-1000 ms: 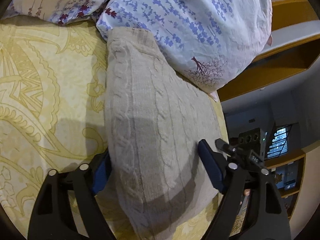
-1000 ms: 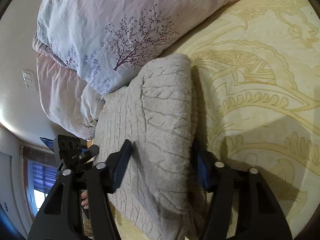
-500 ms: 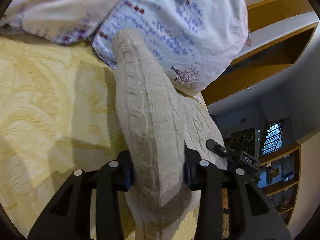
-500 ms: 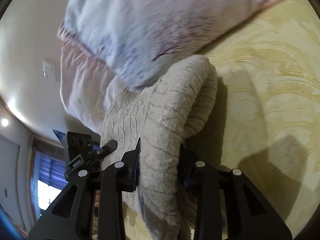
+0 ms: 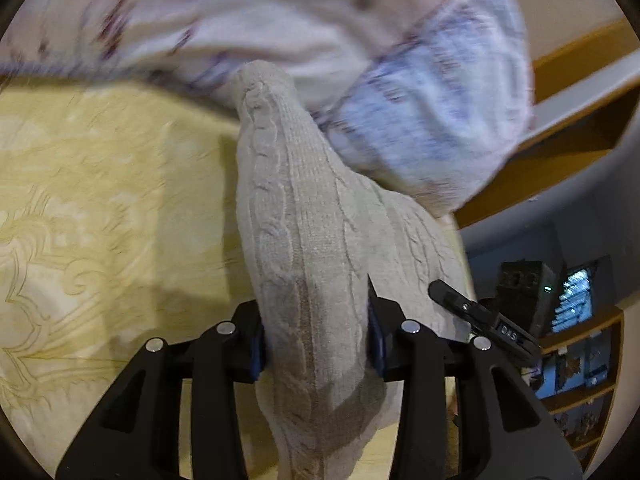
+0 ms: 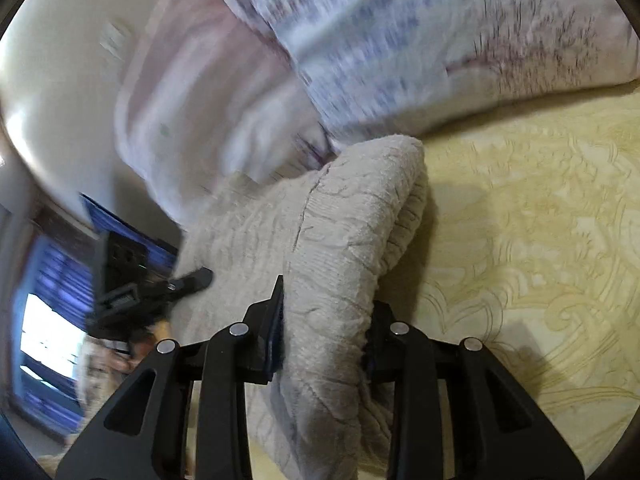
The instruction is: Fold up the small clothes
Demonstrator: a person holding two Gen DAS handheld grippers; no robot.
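A beige cable-knit sweater (image 5: 304, 220) lies folded on the yellow patterned bedspread (image 5: 100, 200), one end against the pillows. My left gripper (image 5: 316, 336) grips a bunched edge of it; the blue pads press into the knit from both sides, though the jaws are opening slightly. In the right wrist view my right gripper (image 6: 324, 336) is shut on the opposite bunched edge of the sweater (image 6: 352, 220), which is raised off the bedspread (image 6: 540, 240). The cloth spans between the two grippers.
Floral pillows (image 5: 420, 100) (image 6: 400, 40) are stacked close behind the sweater. A wooden bed frame (image 5: 560, 152) and a shelf unit (image 5: 580, 360) are beyond the bed's edge. A bright window (image 6: 52, 320) is at the left of the right wrist view.
Both grippers closed on the sweater's edges, bunching the knit between their pads, and then lifted it and carried it towards the pillows. The views are now blurred by motion.
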